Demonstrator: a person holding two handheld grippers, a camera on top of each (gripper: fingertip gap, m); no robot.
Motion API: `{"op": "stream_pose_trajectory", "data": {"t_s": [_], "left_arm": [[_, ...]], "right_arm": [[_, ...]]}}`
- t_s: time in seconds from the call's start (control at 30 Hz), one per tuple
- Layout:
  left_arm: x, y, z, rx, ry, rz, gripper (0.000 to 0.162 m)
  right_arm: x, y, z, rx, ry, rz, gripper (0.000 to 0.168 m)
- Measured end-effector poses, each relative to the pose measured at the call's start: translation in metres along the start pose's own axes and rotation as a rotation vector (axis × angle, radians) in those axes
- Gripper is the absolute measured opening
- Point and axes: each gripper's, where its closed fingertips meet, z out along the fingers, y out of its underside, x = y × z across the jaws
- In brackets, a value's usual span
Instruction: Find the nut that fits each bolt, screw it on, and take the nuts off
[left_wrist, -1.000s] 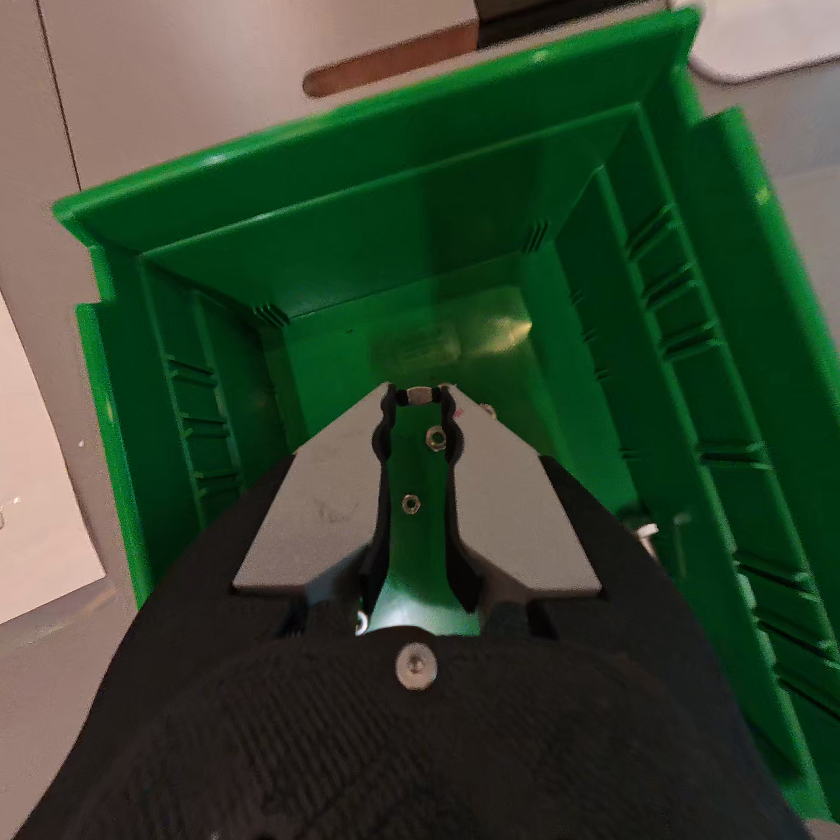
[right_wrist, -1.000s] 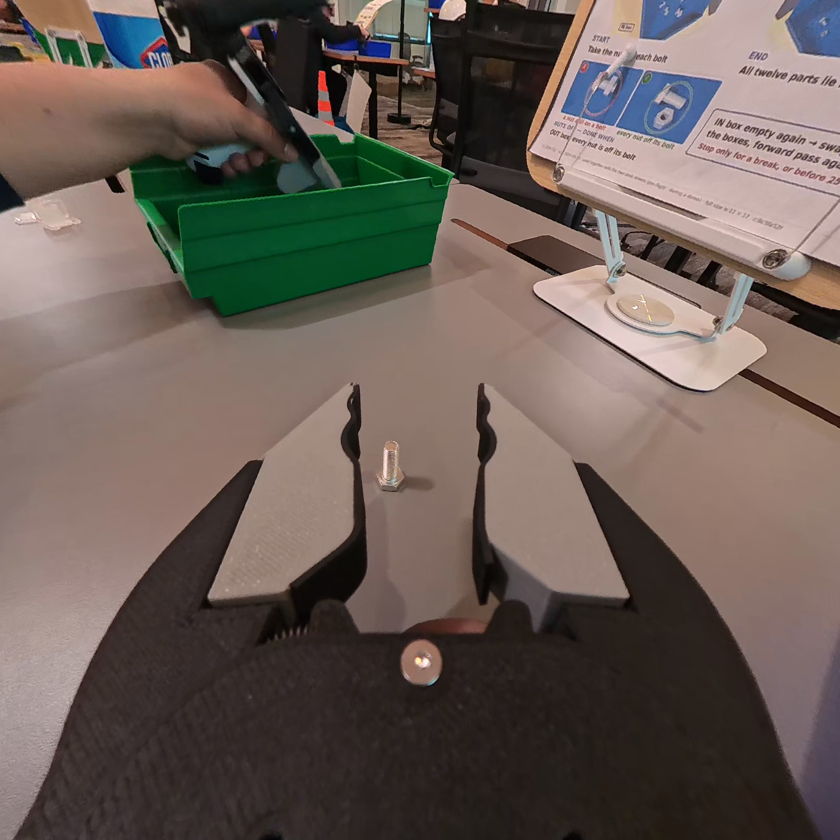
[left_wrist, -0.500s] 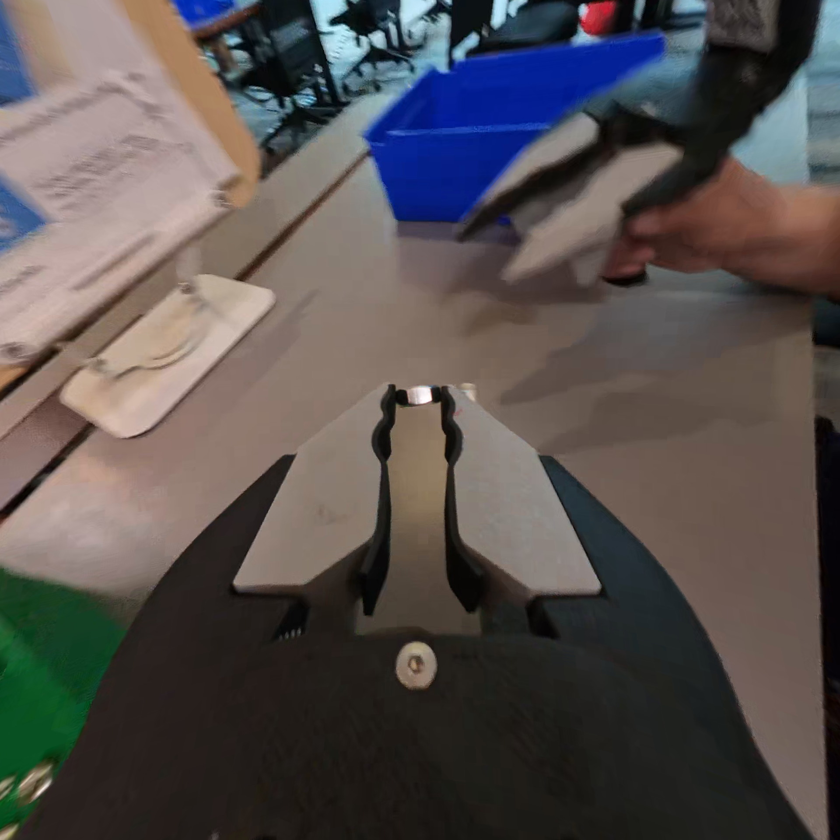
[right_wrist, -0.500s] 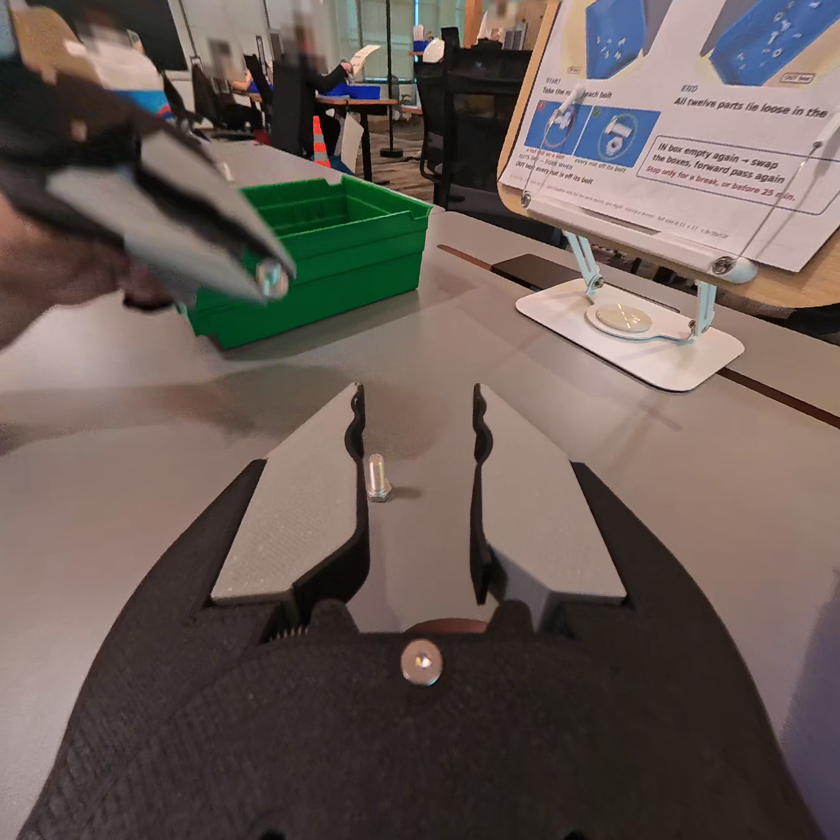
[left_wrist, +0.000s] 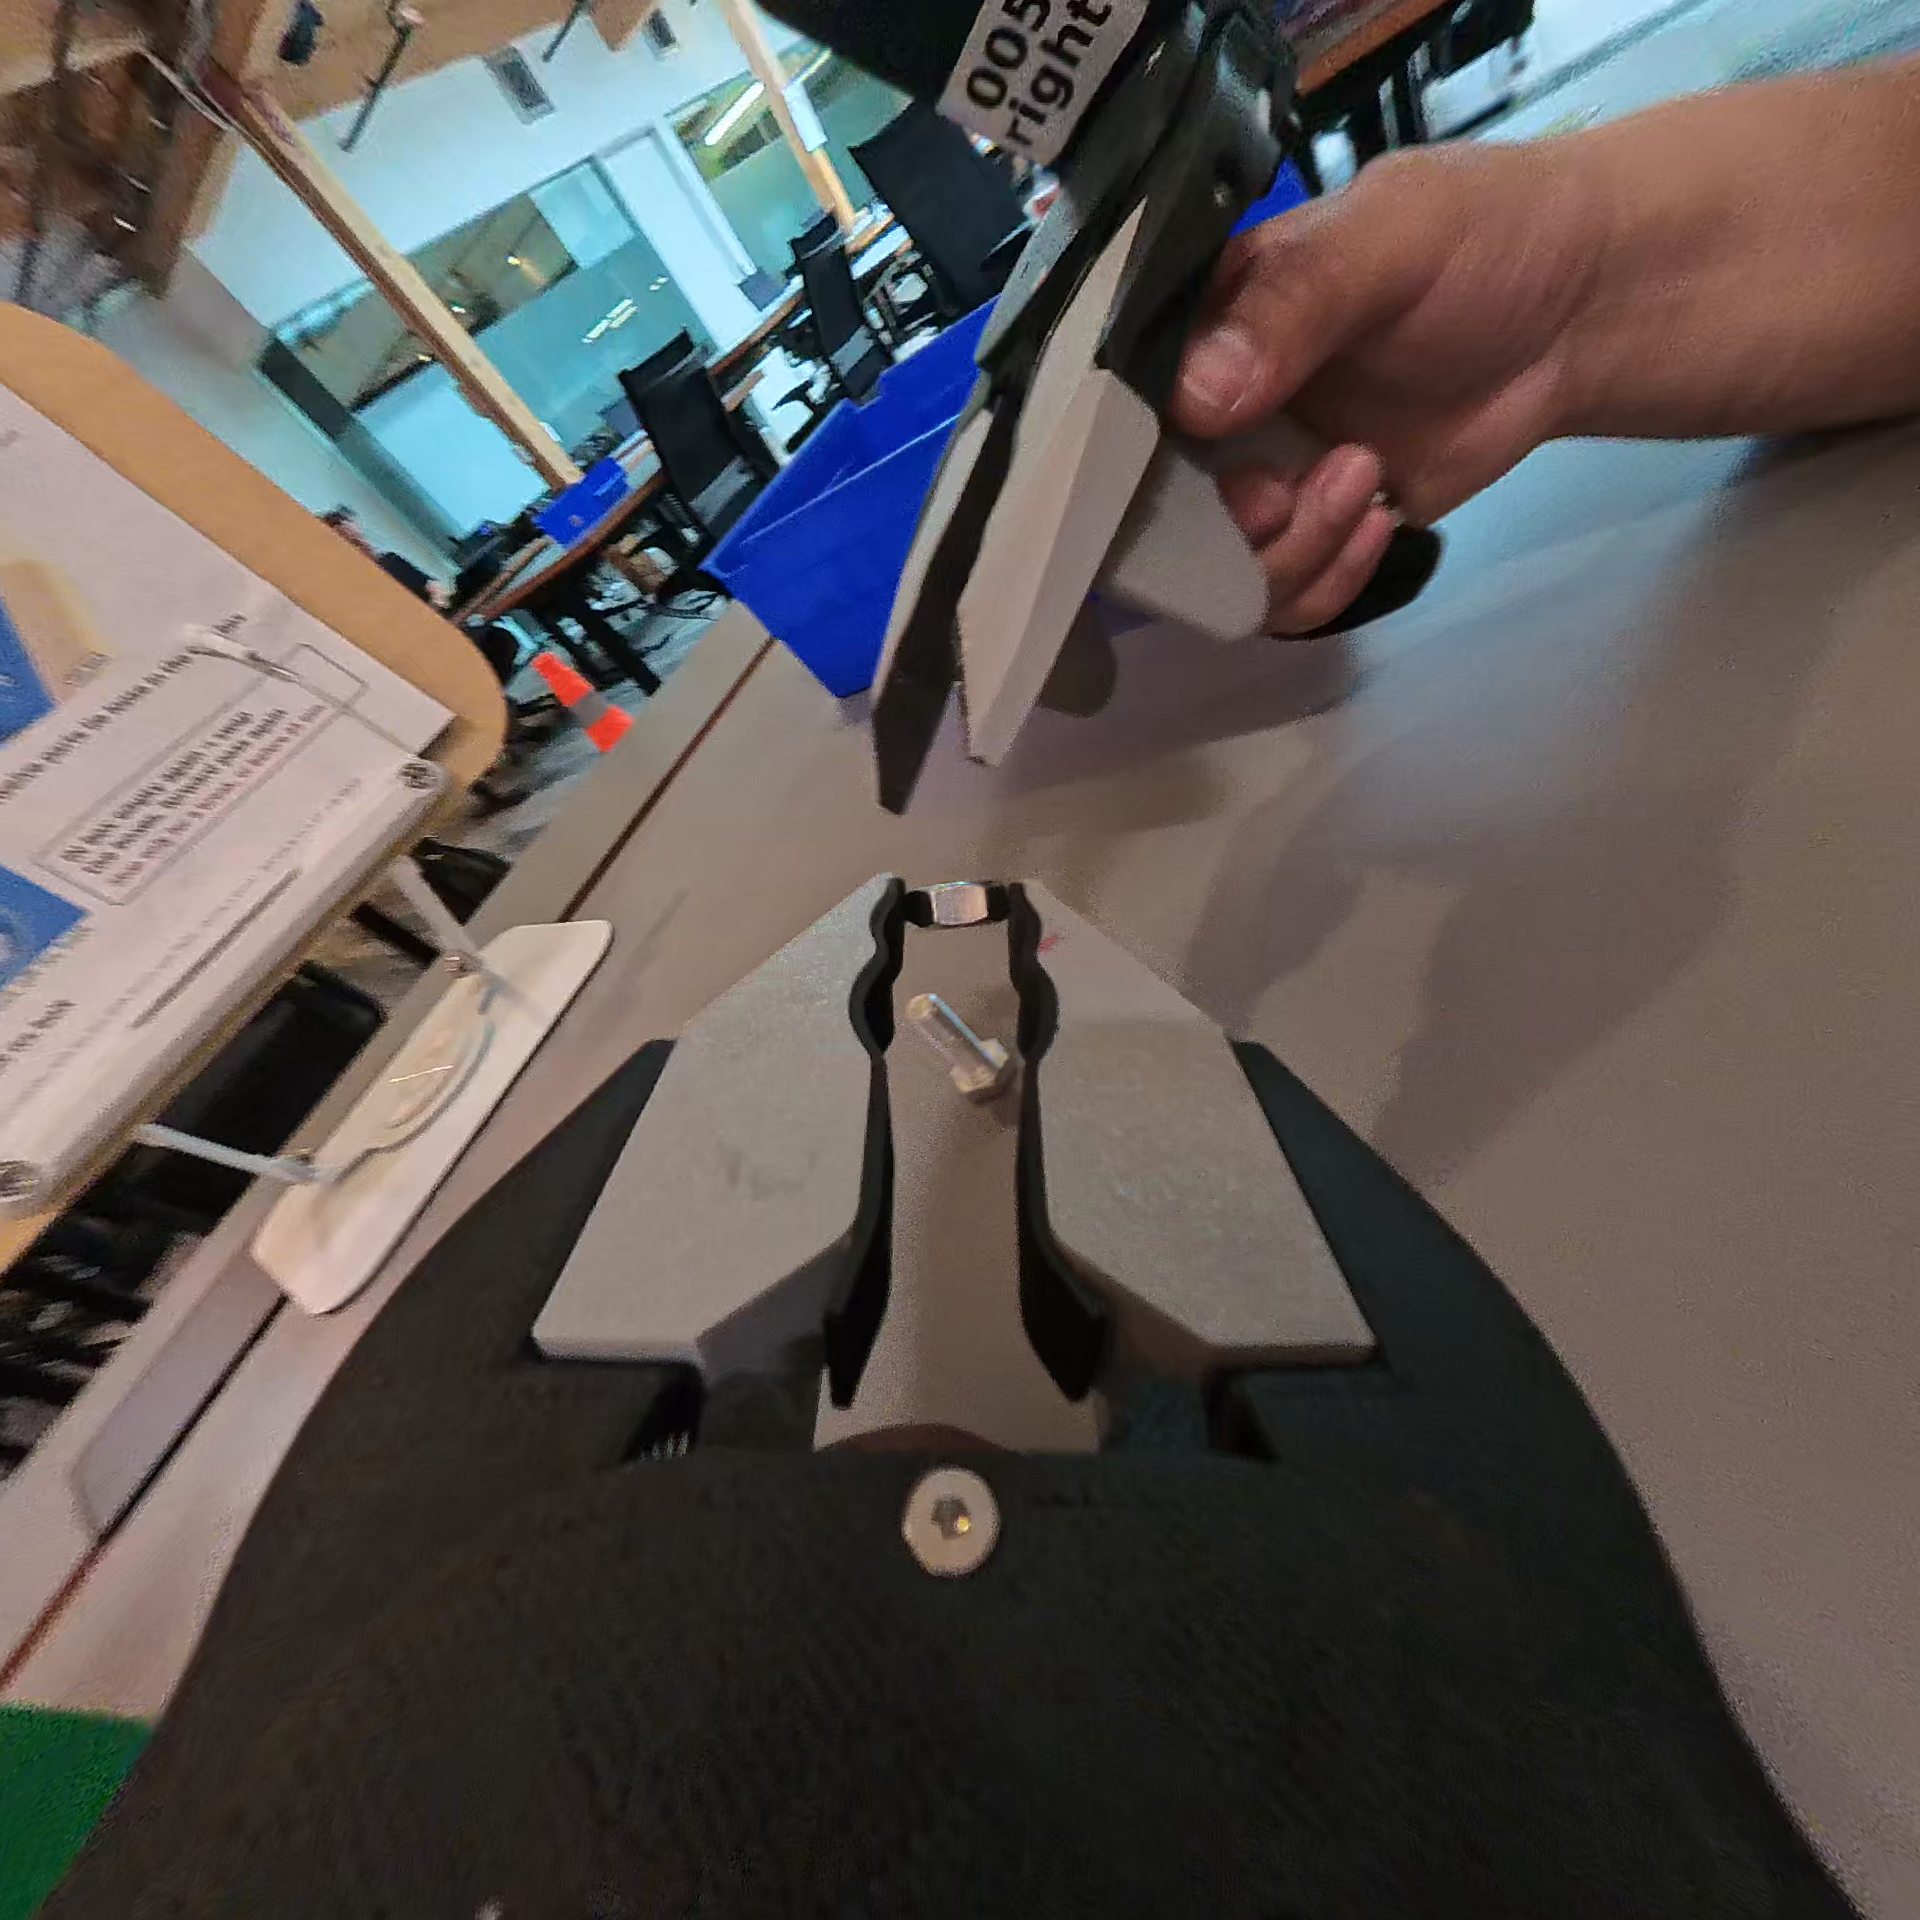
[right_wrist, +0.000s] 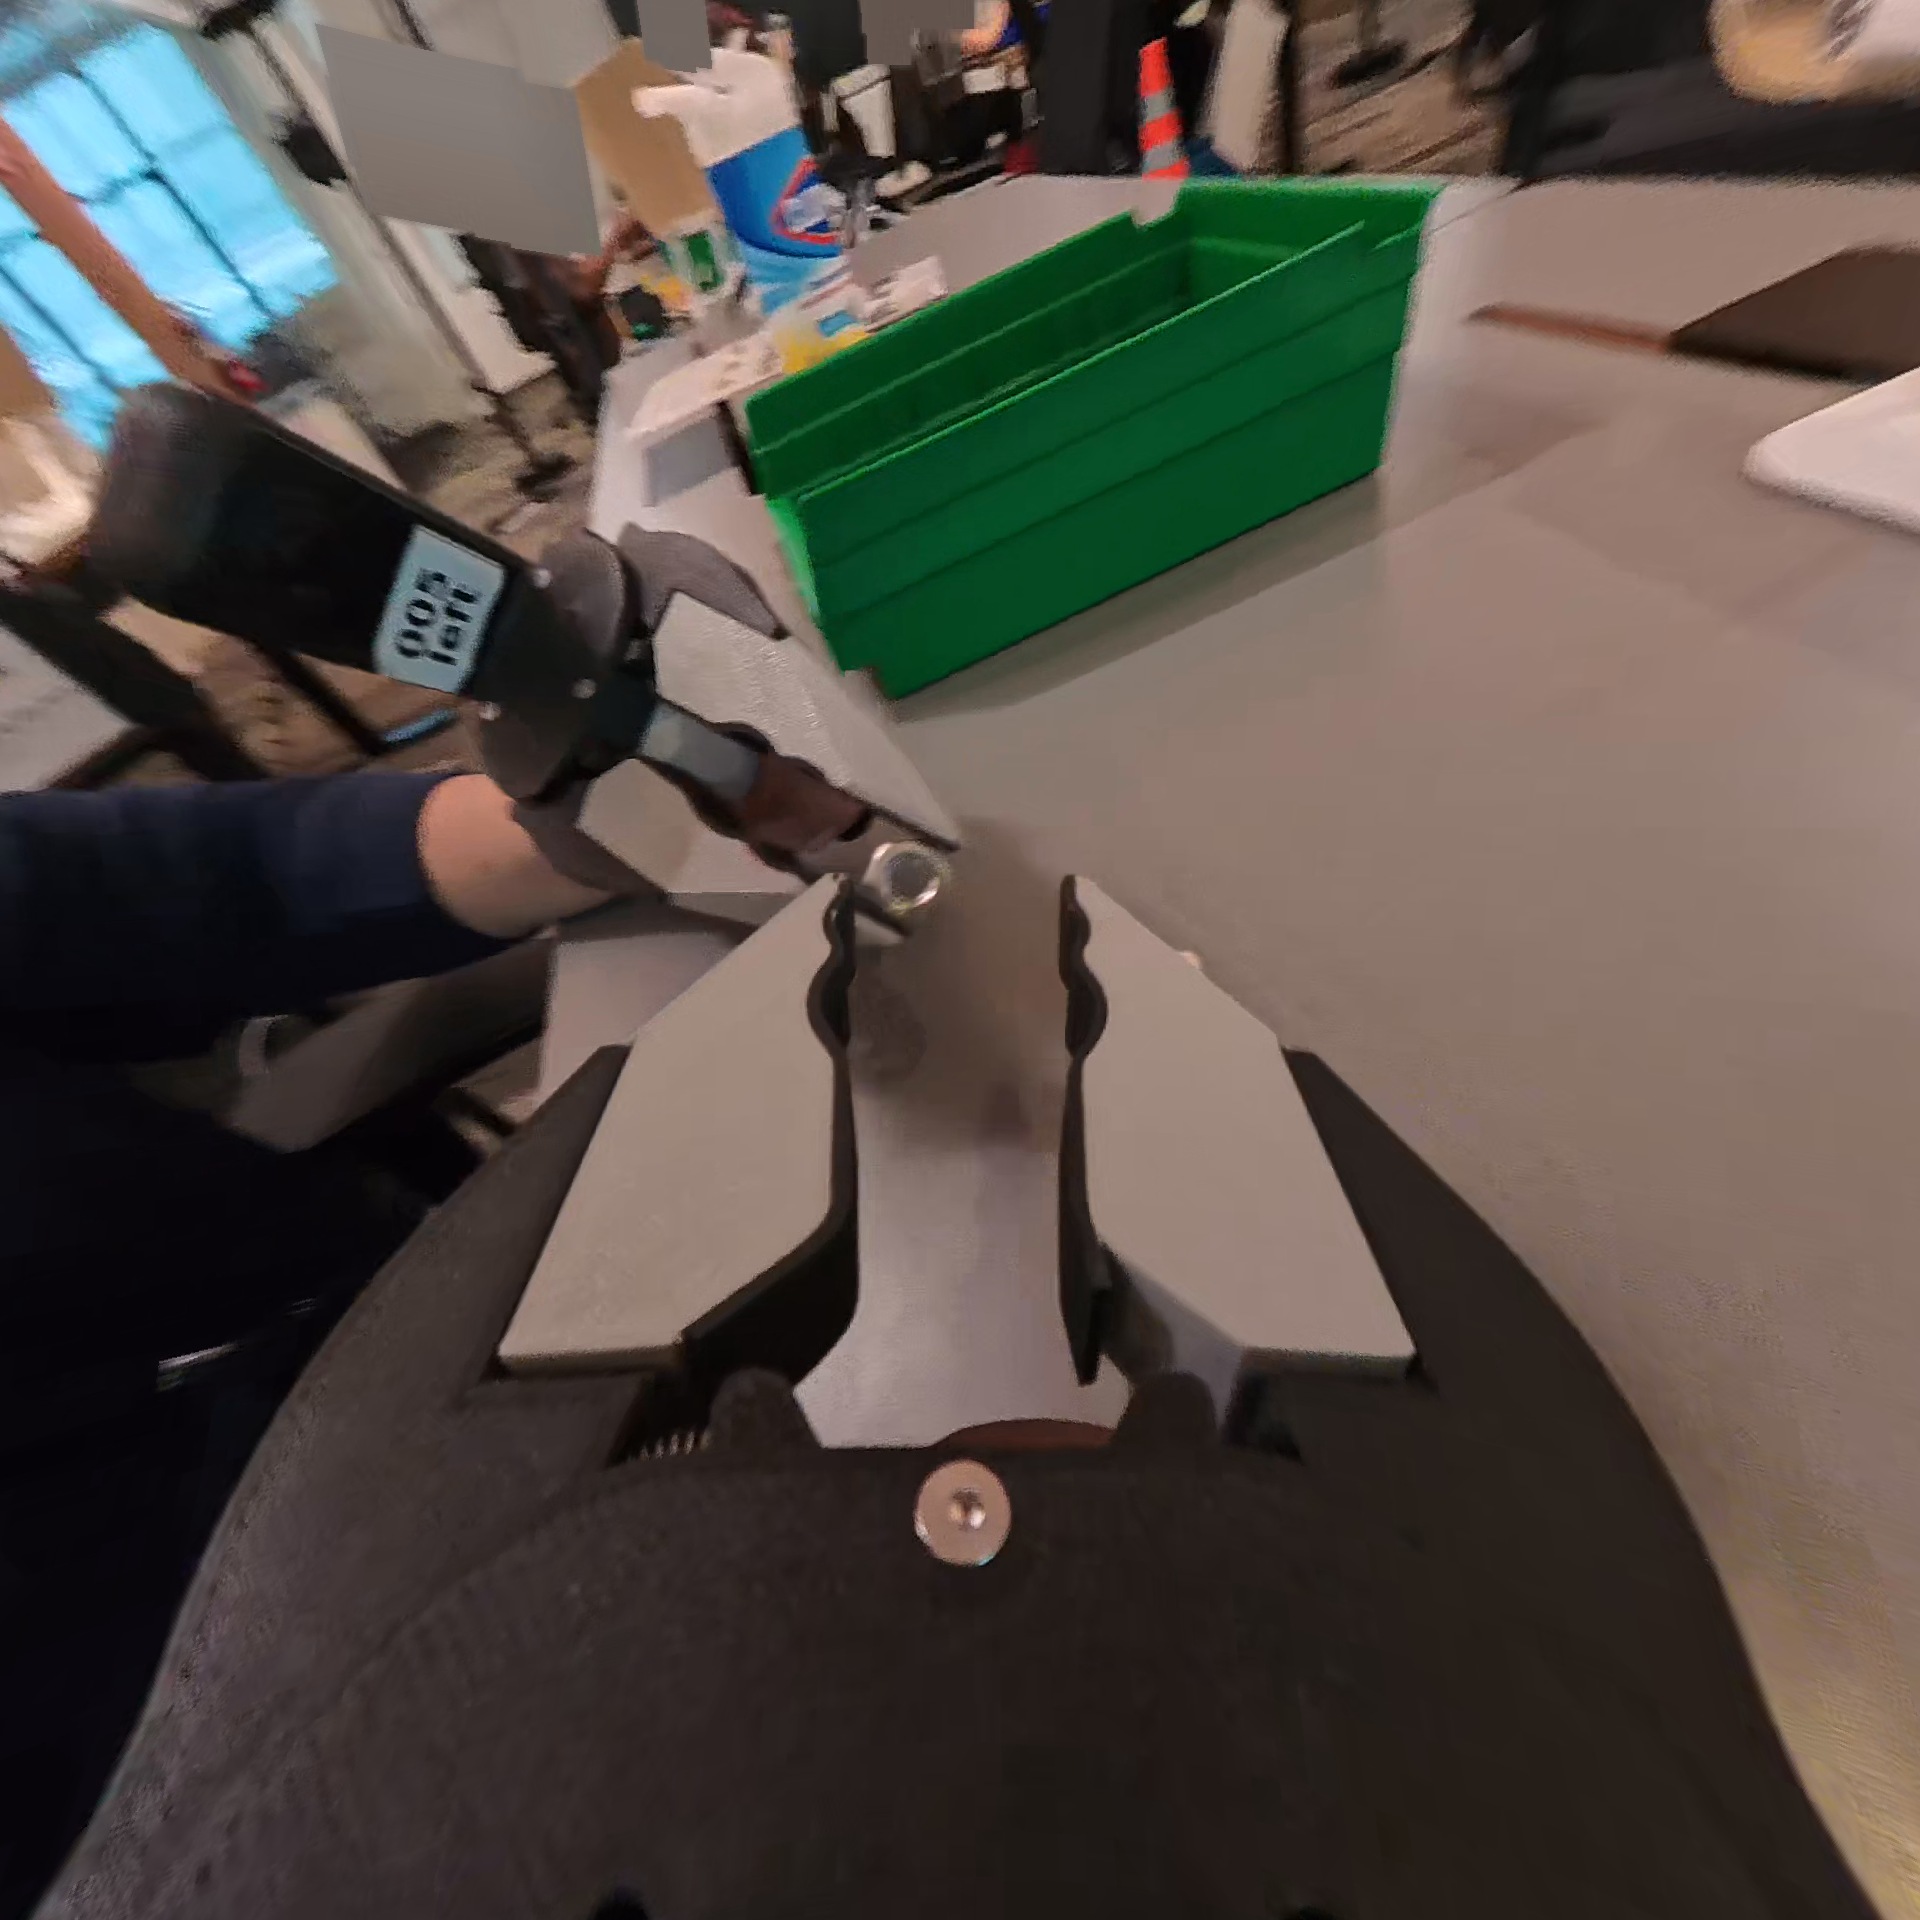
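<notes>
Presently, from left to right across the grey tabletop (left_wrist: 1558, 935):

Item 1. Document stand (left_wrist: 187, 748) with a wooden board and a printed sheet, on a white base plate (left_wrist: 436, 1101), at the left edge of the left wrist view.

Item 2. Left gripper (left_wrist: 958, 902), held low over the tabletop. Its fingers are drawn in on a silver nut (left_wrist: 958, 902), which sits pinched edge-on at the very tips. In the right wrist view the same gripper (right_wrist: 906, 881) reaches in from the left, held by a person's hand (right_wrist: 499, 862) in a dark blue sleeve, and the nut (right_wrist: 906, 881) shows its hole toward the camera.

Item 3. Silver bolt (left_wrist: 961, 1049), standing on its hex head on the tabletop and seen leaning in the wide lens. It appears through the gap between the left gripper's fingers, below the nut and apart from it.

Item 4. Right gripper (right_wrist: 951, 904), fingers spread apart, nothing between them. In the left wrist view it (left_wrist: 940, 769) hangs above the tabletop just beyond the nut, tips pointing down, held by a bare hand (left_wrist: 1455, 343).

Item 5. Blue bin (left_wrist: 831, 561), behind the right gripper.

Item 6. Green bin (right_wrist: 1091, 468), farther back on the tabletop in the right wrist view, its contents not visible.
</notes>
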Motion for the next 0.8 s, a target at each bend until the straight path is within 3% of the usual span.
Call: {"op": "stream_pose_trajectory", "data": {"t_s": [0.13, 0.5, 0.7, 0.8], "left_arm": [[0.001, -0.004, 0.003, -0.013, -0.051, 0.099, 0.017], [0.008, 0.001, 0.014, -0.092, -0.074, 0.223, 0.018], [0.006, 0.013, 0.018, -0.186, -0.108, 0.202, 0.018], [0.007, 0.018, 0.015, -0.217, -0.054, 0.072, 0.034]], "right_arm": [[-0.014, 0.003, 0.006, -0.004, -0.096, 0.064, 0.036], [-0.006, 0.024, 0.017, -0.097, -0.065, 0.109, 0.015], [0.019, 0.03, 0.013, -0.151, 0.116, 0.01, 0.015], [0.047, 0.035, -0.001, -0.215, 0.286, -0.081, 0.015]]}}
